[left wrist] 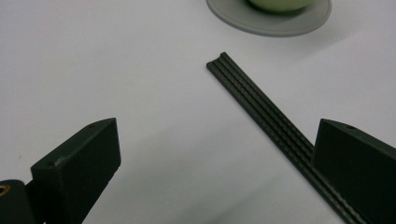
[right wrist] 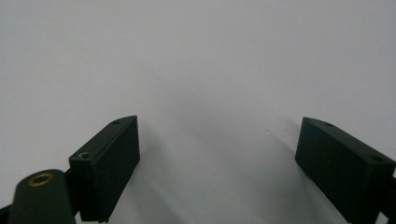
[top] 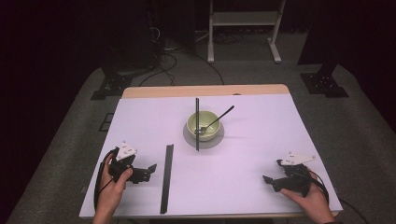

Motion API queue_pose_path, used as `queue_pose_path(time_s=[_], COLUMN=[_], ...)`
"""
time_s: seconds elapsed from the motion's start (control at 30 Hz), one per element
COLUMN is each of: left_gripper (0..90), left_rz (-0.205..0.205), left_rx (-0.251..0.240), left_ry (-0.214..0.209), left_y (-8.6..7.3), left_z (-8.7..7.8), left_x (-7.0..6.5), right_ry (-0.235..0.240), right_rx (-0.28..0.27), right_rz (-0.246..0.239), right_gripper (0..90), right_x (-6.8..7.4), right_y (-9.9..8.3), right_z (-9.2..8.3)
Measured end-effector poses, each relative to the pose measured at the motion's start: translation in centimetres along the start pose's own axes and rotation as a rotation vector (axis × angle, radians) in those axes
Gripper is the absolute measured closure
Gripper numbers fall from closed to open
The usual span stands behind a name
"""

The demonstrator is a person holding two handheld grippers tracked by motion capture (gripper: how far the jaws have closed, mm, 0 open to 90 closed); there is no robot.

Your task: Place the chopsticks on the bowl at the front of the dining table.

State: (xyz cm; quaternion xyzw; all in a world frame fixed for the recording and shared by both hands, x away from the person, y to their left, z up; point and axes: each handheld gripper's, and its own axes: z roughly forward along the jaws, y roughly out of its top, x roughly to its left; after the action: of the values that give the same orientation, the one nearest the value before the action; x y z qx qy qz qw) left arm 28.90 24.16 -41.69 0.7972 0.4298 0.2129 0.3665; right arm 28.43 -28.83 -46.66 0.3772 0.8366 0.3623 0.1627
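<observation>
While both hands rest low on the white worktop [top: 243, 154], the left tongs [top: 148, 171] sit spread wide with nothing between them, just beside a long black strip [top: 166, 178] that lies flat near the front edge. The right tongs [top: 268, 179] are spread wide too, over bare white sheet, well apart from everything else. A green bowl [top: 203, 125] stands on a grey plate [top: 203, 140] in the middle, with a dark spoon [top: 215, 121] leaning in it. A thin black stick [top: 197, 122] lies by the bowl. Grey carpet [top: 60, 154] is under the worktop, and the room behind is dark, with a white frame [top: 244, 29] and black cables [top: 170, 60] on the floor.
</observation>
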Motion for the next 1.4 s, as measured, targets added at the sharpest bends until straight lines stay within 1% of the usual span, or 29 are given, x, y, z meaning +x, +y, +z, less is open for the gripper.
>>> queue_pose_path(time_s=[0.37, 0.43, 0.53, 0.67, 0.8, 0.9, 0.93, 1.0, 1.17, 1.23, 1.3, 1.4], left_gripper=[0.2, 0.2, 0.3, 0.2, 0.2, 0.2, 0.2, 0.2, 0.2, 0.2, 0.2, 0.2], left_rz=[0.005, 0.012, 0.009, 0.019, 0.016, 0.023, 0.035, 0.041, 0.035, 0.022, 0.021, 0.009], left_rx=[0.035, 0.056, 0.064, 0.087, 0.103, 0.119, 0.130, 0.141, 0.161, 0.159, 0.160, 0.157], left_ry=[0.017, 0.019, 0.019, 0.029, 0.031, 0.037, 0.042, 0.048, 0.049, 0.042, 0.038, 0.034], left_y=[-1.6, -2.1, -2.3, -2.8, -3.2, -3.5, -3.5, -3.7, -4.0, -4.1, -4.2, -4.2], left_z=[-0.3, -0.2, -0.1, -0.1, 0.1, 0.2, 0.2, 0.4, 0.7, 0.8, 0.8, 0.8], left_x=[0.0, 0.0, -0.1, 0.0, 0.0, 0.0, 0.0, 0.0, 0.1, 0.1, 0.2, 0.2], right_ry=[0.000, 0.000, 0.000, 0.000, 0.000, 0.000, 0.000, 0.000, 0.000, 0.000, 0.000, 0.000], right_rx=[0.000, 0.000, 0.000, 0.000, 0.000, 0.000, 0.000, 0.000, -0.001, 0.000, 0.000, 0.000], right_rz=[0.000, 0.000, 0.000, 0.000, 0.000, 0.000, 0.000, 0.000, 0.000, 0.000, 0.000, 0.000], right_gripper=[12.1, 12.2, 12.2, 12.1, 12.1, 12.2, 12.1, 12.1, 12.2, 12.1, 12.1, 12.2], right_x=[0.0, 0.0, 0.0, 0.0, 0.0, 0.0, 0.0, 0.0, 0.0, 0.0, 0.0, 0.0], right_y=[0.0, 0.0, 0.0, 0.0, 0.0, 0.0, 0.0, 0.0, 0.0, 0.0, 0.0, 0.0], right_z=[0.0, 0.0, 0.0, 0.0, 0.0, 0.0, 0.0, 0.0, 0.0, 0.0, 0.0, 0.0])
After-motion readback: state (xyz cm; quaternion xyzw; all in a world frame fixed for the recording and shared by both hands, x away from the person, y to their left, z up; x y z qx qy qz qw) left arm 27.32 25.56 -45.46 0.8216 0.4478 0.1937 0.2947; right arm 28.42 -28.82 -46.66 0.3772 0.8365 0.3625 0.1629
